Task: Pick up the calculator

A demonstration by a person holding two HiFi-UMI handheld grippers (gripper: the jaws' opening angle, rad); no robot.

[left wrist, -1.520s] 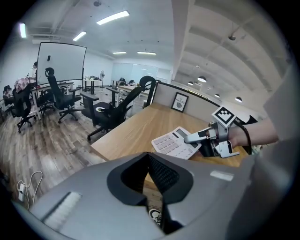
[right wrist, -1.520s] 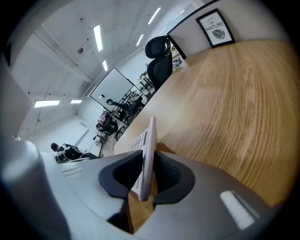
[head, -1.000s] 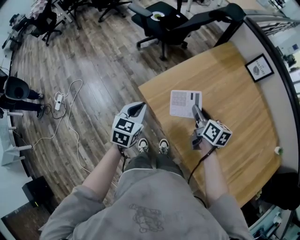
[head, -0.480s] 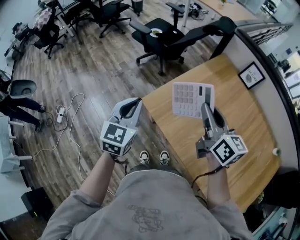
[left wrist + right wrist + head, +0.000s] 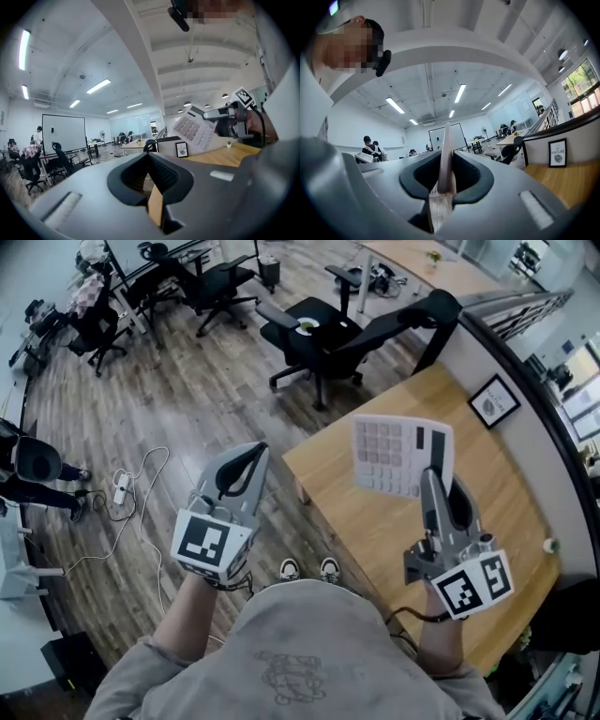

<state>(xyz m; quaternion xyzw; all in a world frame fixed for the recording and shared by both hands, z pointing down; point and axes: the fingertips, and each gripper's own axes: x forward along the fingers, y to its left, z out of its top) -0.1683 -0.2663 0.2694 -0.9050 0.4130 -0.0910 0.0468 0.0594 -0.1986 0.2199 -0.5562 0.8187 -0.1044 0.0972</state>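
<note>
Head view, closest to me: the left gripper (image 5: 251, 454) is off the table's edge, over the floor, with its marker cube (image 5: 202, 544) toward my body. In the left gripper view its two jaws meet at the tips with nothing between them (image 5: 148, 157). The right gripper (image 5: 432, 478) is out on the other side, and its jaws are clamped on the near edge of the calculator (image 5: 401, 456), at the end with the dark display strip. In the right gripper view the calculator (image 5: 446, 154) shows edge-on, a thin pale slab pinched between the pads and standing up out of them.

From the head view the calculator's key face is turned up toward me. The left gripper view shows the calculator (image 5: 194, 129) tilted and well clear of the wooden top below it, so it rests on nothing but the jaws.

Below the right gripper lies the wooden table (image 5: 497, 512), with a small framed picture (image 5: 494, 401) propped at its far side against the partition. A small pale thing (image 5: 549, 545) sits near the table's right edge, too small for me to make out. My shoes (image 5: 306, 569) show at the table's near corner on the plank floor (image 5: 187, 399), where a white cable (image 5: 141, 474) trails away to the left. Farther off, a black office chair (image 5: 323, 334) stands beyond the table.
</note>
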